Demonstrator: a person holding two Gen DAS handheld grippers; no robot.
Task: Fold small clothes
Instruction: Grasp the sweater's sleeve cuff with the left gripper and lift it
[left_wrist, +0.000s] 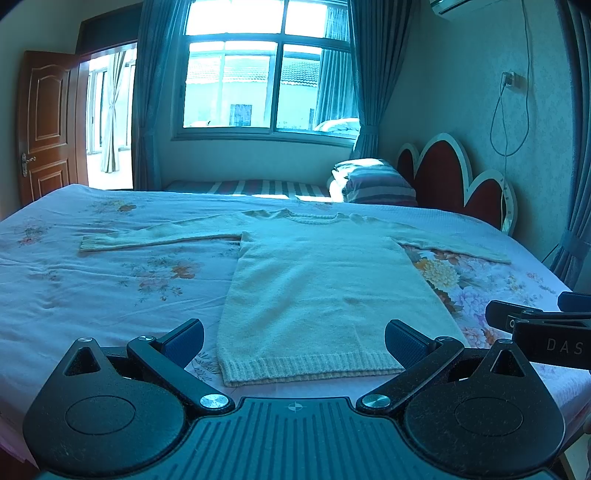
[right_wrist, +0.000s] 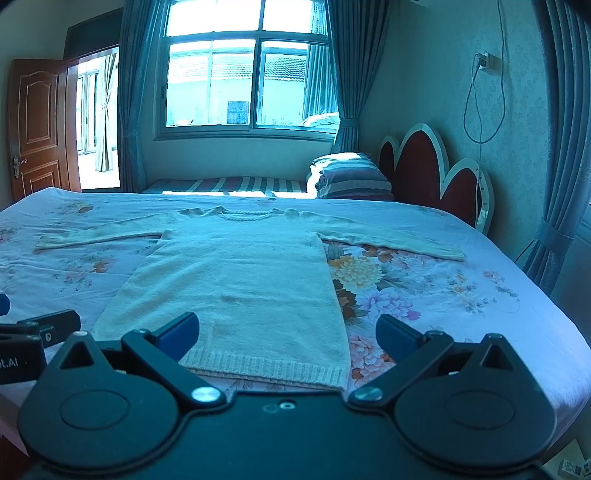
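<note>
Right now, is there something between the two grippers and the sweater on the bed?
Nothing visible. The sweater lies flat on the bed, and both the left gripper and right gripper are open just before its hem.

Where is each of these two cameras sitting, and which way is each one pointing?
Left wrist view: on the left gripper, low at the near edge of the bed, facing the window; its open fingers frame the sweater hem, and the right gripper pokes in at right.
Right wrist view: on the right gripper, same direction, slightly further right; its open fingers show, and the left gripper shows at left.
Shared: sweater lying flat, bed, window, door, headboard.
</note>
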